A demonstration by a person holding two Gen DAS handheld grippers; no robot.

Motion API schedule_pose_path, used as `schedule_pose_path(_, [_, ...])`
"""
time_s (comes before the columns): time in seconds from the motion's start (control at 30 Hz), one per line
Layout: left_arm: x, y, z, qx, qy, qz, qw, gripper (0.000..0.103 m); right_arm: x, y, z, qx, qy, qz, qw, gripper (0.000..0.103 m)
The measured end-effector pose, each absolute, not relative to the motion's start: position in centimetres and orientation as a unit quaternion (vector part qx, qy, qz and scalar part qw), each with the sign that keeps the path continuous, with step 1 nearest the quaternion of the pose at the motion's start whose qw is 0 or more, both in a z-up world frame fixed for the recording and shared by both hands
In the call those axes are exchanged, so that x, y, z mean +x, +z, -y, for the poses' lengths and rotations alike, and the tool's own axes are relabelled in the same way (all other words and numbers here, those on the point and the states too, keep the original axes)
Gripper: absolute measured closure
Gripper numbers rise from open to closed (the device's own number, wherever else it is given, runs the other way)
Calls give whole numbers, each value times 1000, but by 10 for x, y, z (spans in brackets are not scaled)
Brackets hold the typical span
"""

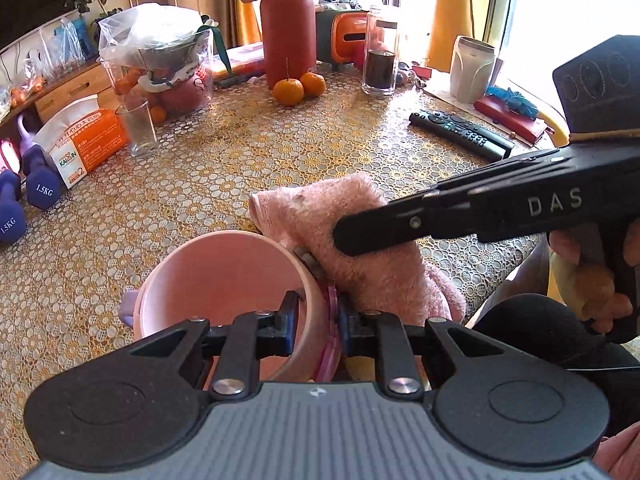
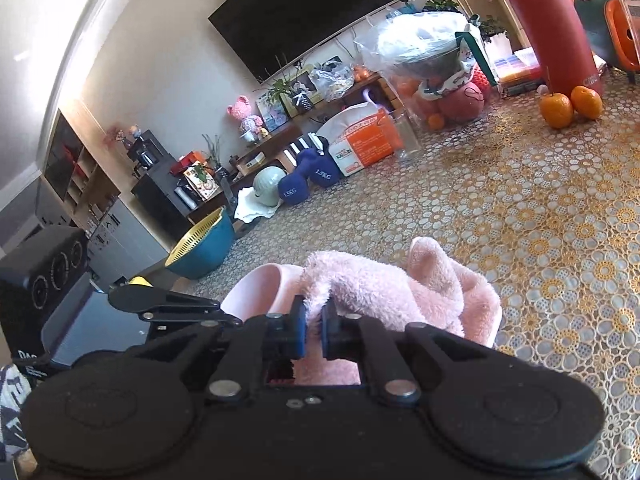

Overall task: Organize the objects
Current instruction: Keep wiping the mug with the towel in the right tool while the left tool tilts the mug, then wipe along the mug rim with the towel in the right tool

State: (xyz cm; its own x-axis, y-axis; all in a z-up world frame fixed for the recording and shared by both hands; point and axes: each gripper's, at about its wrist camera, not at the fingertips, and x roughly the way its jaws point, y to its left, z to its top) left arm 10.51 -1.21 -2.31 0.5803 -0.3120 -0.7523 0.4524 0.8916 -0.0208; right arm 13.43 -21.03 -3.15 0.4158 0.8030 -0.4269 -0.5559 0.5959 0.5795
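Beside the "1.5KG" dumbbells [image 1: 38,176], a "KAIXIN" box [image 1: 86,140] lies flat.

Strong daylight pours in through the window [image 1: 560,8] behind the orange curtains [image 1: 460,4], and the glass there burns out to white. It glints off the patterned tabletop [image 1: 280,152] and the clear jar [image 1: 381,56]. Both fisheye views bend hard at the edges, with dark corners. The television [image 2: 296,12] wall sits dimmer, slightly soft.
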Motion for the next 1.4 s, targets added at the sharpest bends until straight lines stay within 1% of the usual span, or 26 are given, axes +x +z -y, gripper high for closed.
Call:
schedule_pose_path(0.17, [103, -23, 10, 80, -215, -403, 886, 83, 123, -31, 189, 133, 431, -341, 825, 97])
schedule_pose_path(0.33, [99, -21, 5, 64, -223, -398, 888, 84, 135, -37, 202, 155, 397, -353, 833, 96])
schedule_pose_path(0.53, [99, -20, 8, 54, -234, -391, 888, 84, 142, -40, 218, 221, 421, -356, 805, 96])
schedule_pose_path(0.7, [97, -21, 9, 59, -232, -391, 889, 84, 145, -52, 216, 230, 411, -368, 802, 97])
schedule_pose_path(0.8, [97, -22, 8, 53, -231, -390, 890, 84, 147, -51, 220, 207, 387, -369, 819, 97])
schedule_pose_path(0.9, [97, -23, 8, 50, -233, -391, 889, 84, 142, -46, 228, 235, 413, -360, 803, 96])
schedule_pose_path(1.07, [95, -25, 9, 53, -228, -393, 889, 83, 127, -39, 209, 177, 436, -351, 810, 96])
schedule_pose_path(1.23, [95, -24, 5, 43, -227, -392, 891, 84, 130, -44, 211, 165, 401, -360, 826, 96])
schedule_pose_path(1.4, [95, -24, 5, 41, -231, -392, 890, 83, 124, -35, 217, 185, 446, -349, 803, 96])
